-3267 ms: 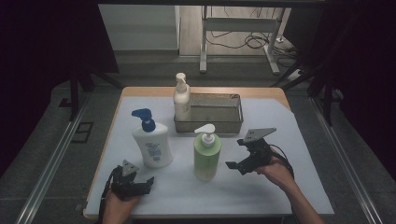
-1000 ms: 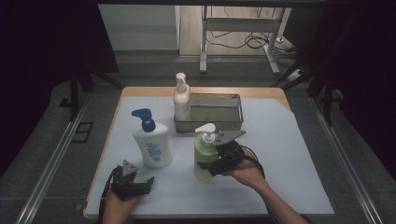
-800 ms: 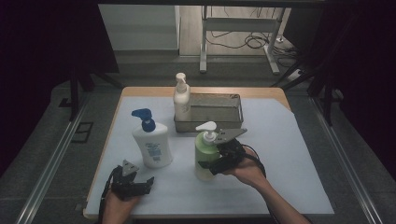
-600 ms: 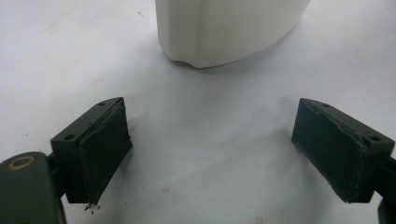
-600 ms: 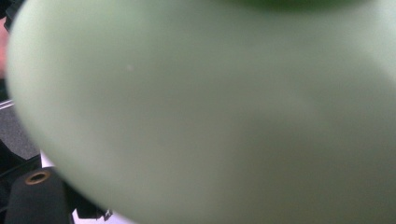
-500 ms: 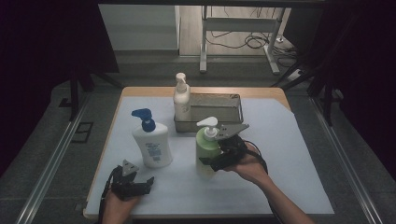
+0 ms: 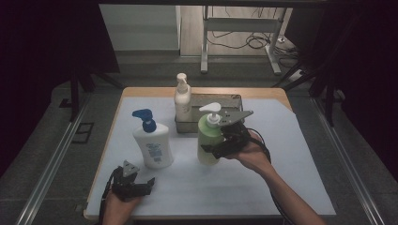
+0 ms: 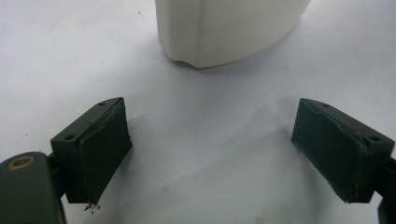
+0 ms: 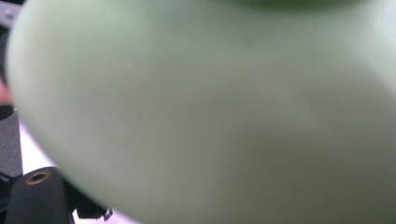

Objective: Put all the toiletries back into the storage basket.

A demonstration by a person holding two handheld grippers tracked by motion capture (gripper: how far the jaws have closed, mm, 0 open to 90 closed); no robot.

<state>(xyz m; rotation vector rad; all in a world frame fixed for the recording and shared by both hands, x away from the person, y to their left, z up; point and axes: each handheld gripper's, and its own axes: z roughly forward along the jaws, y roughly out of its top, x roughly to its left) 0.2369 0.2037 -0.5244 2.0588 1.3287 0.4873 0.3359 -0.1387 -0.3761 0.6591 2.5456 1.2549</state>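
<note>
Here the green bottle (image 7: 209, 140) sits clamped in the right hand-held gripper (image 7: 220, 147).

Pale green pump bottle (image 7: 209, 140) with white dispenser head, upright, mid-table just before the metal tray (image 7: 233, 99), lifted slightly.

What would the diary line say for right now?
right gripper: shut on green bottle, lifted off table | left gripper: open, idle | metal basket: holds cream bottle

Pale green bottle (image 7: 209, 140), white pump (image 7: 210, 110)
</note>
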